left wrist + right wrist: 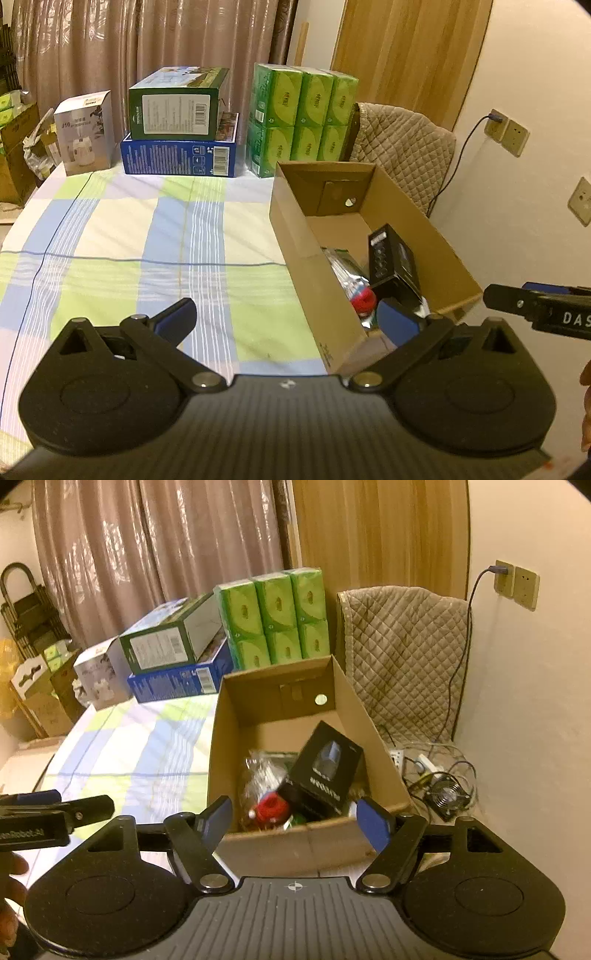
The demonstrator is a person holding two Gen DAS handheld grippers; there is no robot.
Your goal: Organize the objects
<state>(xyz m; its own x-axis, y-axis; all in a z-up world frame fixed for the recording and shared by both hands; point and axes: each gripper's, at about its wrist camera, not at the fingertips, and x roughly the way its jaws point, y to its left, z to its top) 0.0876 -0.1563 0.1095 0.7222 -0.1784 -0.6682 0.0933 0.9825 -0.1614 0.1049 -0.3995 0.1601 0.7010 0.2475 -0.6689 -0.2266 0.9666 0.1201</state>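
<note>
We see a brown cardboard box (306,834) with straight thin walls at the right edge of the table (110,229), which has a smooth checked cloth. Inside lie a glossy black carton (325,771), a crinkled clear bag (262,771) and a round red thing (271,808). The left gripper (286,317) holds its jaws wide open and empty; the right gripper (295,818) holds its jaws partly open and empty. Much cloth lies free left of the box.
</note>
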